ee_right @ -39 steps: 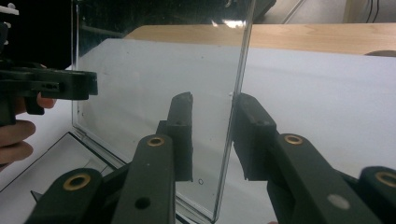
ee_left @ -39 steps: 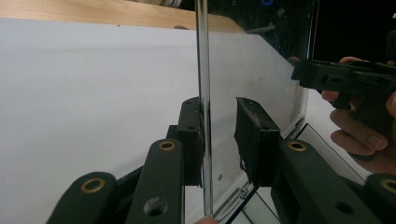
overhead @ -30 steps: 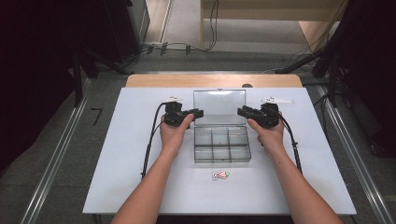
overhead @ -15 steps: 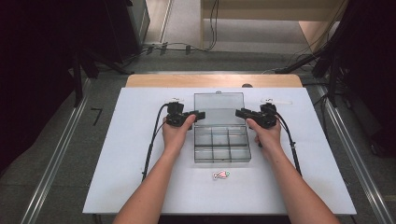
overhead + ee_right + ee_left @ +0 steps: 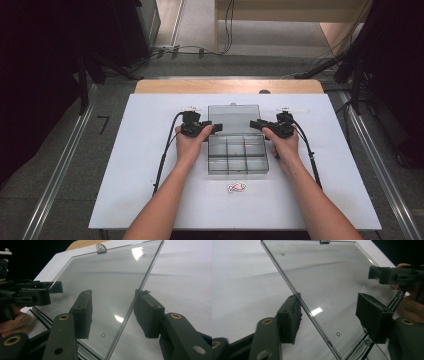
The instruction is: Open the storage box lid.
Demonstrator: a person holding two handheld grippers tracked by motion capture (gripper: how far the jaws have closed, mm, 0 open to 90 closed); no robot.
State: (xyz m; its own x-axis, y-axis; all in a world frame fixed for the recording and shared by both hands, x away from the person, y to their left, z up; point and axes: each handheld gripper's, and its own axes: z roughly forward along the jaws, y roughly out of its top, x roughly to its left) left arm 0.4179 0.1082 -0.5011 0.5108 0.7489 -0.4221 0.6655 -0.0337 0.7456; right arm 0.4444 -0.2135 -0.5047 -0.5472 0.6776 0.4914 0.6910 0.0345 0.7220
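Clear plastic compartment box [image 5: 237, 155] lies between both hands, its hinged transparent lid [image 5: 329, 287] swung open. Left gripper [image 5: 329, 320] and right gripper [image 5: 115, 315] have just been opening, jaws straddling the lid's side edges untouching; withdraw them sideways, evenly.

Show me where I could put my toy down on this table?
Bare white table lies left of the left gripper and right of the right gripper. The front is free beside the small sticker. The clear box crowds the middle.

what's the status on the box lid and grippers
Left gripper and right gripper fingers just opening, straddling lid edges, not pressing. Clear compartment box open, lid back. Nothing in the way.
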